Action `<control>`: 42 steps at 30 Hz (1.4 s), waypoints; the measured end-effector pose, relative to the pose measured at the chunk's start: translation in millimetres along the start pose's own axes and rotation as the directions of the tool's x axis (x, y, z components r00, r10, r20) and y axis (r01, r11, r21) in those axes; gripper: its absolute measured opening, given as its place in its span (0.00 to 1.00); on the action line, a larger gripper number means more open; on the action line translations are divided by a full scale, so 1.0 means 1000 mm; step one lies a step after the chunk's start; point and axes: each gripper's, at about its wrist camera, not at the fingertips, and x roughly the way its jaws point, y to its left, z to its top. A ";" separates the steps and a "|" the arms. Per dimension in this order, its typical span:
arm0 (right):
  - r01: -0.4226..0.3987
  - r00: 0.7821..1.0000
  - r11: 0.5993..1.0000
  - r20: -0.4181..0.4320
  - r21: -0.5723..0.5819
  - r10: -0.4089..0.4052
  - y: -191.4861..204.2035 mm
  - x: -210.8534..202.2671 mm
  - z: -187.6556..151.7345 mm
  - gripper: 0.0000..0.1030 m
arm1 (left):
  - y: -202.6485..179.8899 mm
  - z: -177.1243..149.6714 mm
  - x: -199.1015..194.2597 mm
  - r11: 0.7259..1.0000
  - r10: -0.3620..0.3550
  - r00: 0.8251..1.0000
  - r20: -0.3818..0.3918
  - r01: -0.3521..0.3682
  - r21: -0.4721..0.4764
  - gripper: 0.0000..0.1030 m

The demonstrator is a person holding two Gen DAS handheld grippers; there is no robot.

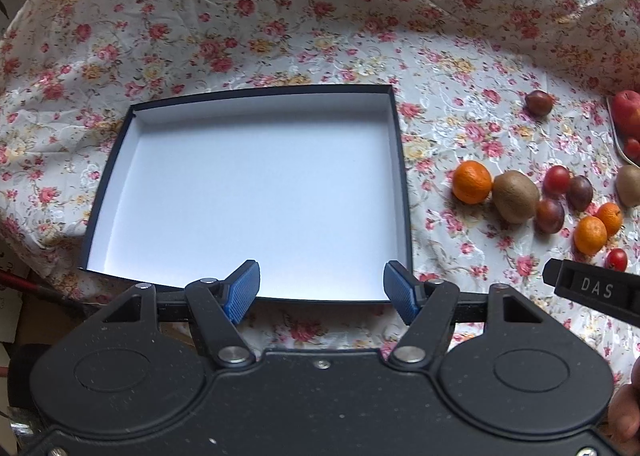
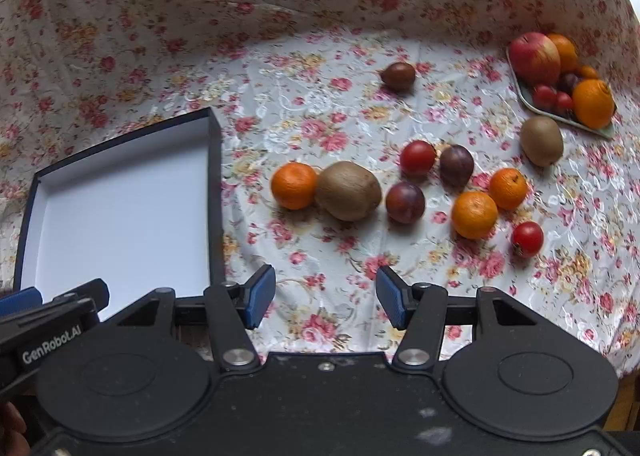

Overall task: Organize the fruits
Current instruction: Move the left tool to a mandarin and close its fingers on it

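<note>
A shallow dark box with a white inside [image 1: 401, 159] [image 2: 215, 159] lies empty on the floral cloth. Right of it lie loose fruits: a mandarin [image 2: 294, 185] [image 1: 472, 181] touching a kiwi [image 2: 348, 190] [image 1: 515, 196], plums [image 2: 405, 202] [image 2: 456, 165], tomatoes [image 2: 417, 157] [image 2: 527, 239], two more mandarins [image 2: 475, 214] [image 2: 508, 188], a second kiwi [image 2: 541, 140] and a lone dark plum [image 2: 398, 76]. My left gripper [image 1: 321, 288] hangs open over the box's near edge. Over bare cloth short of the fruits, my right gripper [image 2: 326, 296] is open and holds nothing.
A pale green plate [image 2: 568, 119] at the far right carries an apple [image 2: 534, 57], oranges and small tomatoes. The floral cloth [image 2: 320, 115] rises in folds behind the table. The right gripper's body [image 1: 596, 290] shows at the left wrist view's right edge.
</note>
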 end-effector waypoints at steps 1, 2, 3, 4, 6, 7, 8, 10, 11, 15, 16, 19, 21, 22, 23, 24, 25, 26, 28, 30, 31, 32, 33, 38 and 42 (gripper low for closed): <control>0.013 1.000 1.000 -0.015 0.021 -0.013 -0.008 0.002 0.002 0.56 | -0.006 0.001 0.001 1.000 -0.008 1.000 -0.008 0.009 0.007 0.68; 0.028 0.999 0.999 -0.026 0.041 -0.027 -0.017 0.004 0.003 0.56 | -0.012 0.002 0.001 1.000 -0.015 1.000 -0.013 0.016 0.019 0.68; 0.044 0.998 0.997 -0.037 0.061 -0.042 -0.026 0.005 0.005 0.56 | -0.018 0.003 0.001 0.999 -0.022 1.000 -0.013 0.023 0.033 0.68; 0.059 0.997 0.995 -0.046 0.082 -0.055 -0.036 0.005 0.006 0.56 | -0.026 0.005 0.000 0.998 -0.029 1.000 -0.009 0.029 0.053 0.68; 0.085 0.995 0.988 -0.058 0.127 -0.078 -0.056 0.006 0.009 0.56 | -0.041 0.010 -0.002 0.996 -0.038 0.999 0.003 0.038 0.084 0.68; 0.102 0.993 0.983 -0.066 0.154 -0.093 -0.069 0.006 0.010 0.56 | -0.048 0.014 -0.001 0.995 -0.043 0.999 0.005 0.042 0.094 0.68; 0.115 0.992 0.979 -0.070 0.171 -0.104 -0.079 0.006 0.011 0.55 | -0.054 0.018 -0.001 0.994 -0.050 0.999 0.007 0.049 0.100 0.68; 0.135 0.989 0.971 -0.080 0.196 -0.121 -0.103 0.003 0.017 0.54 | -0.066 0.030 0.001 0.992 -0.074 0.997 0.008 0.073 0.105 0.68; 0.140 0.989 0.968 -0.079 0.207 -0.126 -0.114 0.002 0.020 0.54 | -0.071 0.035 0.002 0.991 -0.082 0.997 0.006 0.081 0.105 0.68; 0.141 0.990 0.951 -0.057 0.274 -0.130 -0.154 -0.004 0.041 0.54 | -0.095 0.059 0.008 0.990 -0.095 0.995 0.021 0.093 0.110 0.68; 0.135 0.991 0.946 -0.047 0.295 -0.127 -0.163 -0.007 0.046 0.54 | -0.099 0.063 0.010 0.989 -0.099 0.995 0.021 0.096 0.109 0.68; 0.110 0.993 0.929 -0.006 0.353 -0.115 -0.185 -0.009 0.065 0.54 | -0.113 0.079 0.019 0.988 -0.122 0.993 0.000 0.122 0.091 0.68; 0.107 0.993 0.917 0.002 0.385 -0.116 -0.198 -0.005 0.078 0.54 | -0.119 0.084 0.026 0.987 -0.135 0.991 -0.013 0.135 0.086 0.68; 0.104 0.994 0.911 -0.006 0.398 -0.111 -0.204 0.000 0.085 0.54 | -0.122 0.085 0.030 0.987 -0.131 0.991 -0.020 0.132 0.087 0.68; 0.098 0.995 0.906 -0.015 0.411 -0.101 -0.211 0.006 0.091 0.54 | -0.125 0.086 0.034 0.988 -0.123 0.992 -0.030 0.125 0.087 0.68; 0.094 0.995 0.899 -0.026 0.427 -0.092 -0.218 0.011 0.097 0.54 | -0.128 0.087 0.037 0.989 -0.117 0.992 -0.040 0.120 0.090 0.68; 0.092 0.996 0.890 -0.035 0.447 -0.085 -0.223 0.017 0.101 0.54 | -0.129 0.089 0.041 0.988 -0.115 0.992 -0.046 0.119 0.095 0.68; 0.088 0.996 0.881 -0.039 0.465 -0.079 -0.228 0.021 0.104 0.54 | -0.130 0.091 0.043 0.988 -0.112 0.993 -0.049 0.116 0.099 0.68; 0.072 0.997 0.867 -0.036 0.493 -0.062 -0.238 0.031 0.110 0.54 | -0.131 0.096 0.050 0.989 -0.099 0.994 -0.054 0.105 0.106 0.68; 0.080 0.997 0.857 -0.031 0.509 -0.075 -0.241 0.037 0.116 0.54 | -0.132 0.101 0.056 0.989 -0.091 0.994 -0.060 0.097 0.109 0.68; 0.084 0.996 0.857 -0.027 0.509 -0.082 -0.241 0.040 0.119 0.54 | -0.132 0.103 0.060 0.989 -0.091 0.994 -0.065 0.097 0.112 0.68; 0.083 0.996 0.858 -0.020 0.506 -0.085 -0.241 0.043 0.122 0.54 | -0.132 0.105 0.063 0.989 -0.090 0.993 -0.070 0.098 0.114 0.68; 0.082 0.996 0.860 -0.014 0.503 -0.087 -0.240 0.045 0.125 0.54 | -0.132 0.108 0.068 0.989 -0.089 0.993 -0.082 0.098 0.114 0.68; 0.090 0.996 0.889 -0.016 0.449 -0.092 -0.229 0.063 0.140 0.54 | -0.128 0.115 0.086 0.988 -0.109 0.986 -0.130 0.122 0.092 0.68; 0.109 0.994 0.902 -0.058 0.418 -0.094 -0.221 0.081 0.146 0.54 | -0.123 0.116 0.096 0.991 -0.088 0.985 -0.147 0.102 0.089 0.68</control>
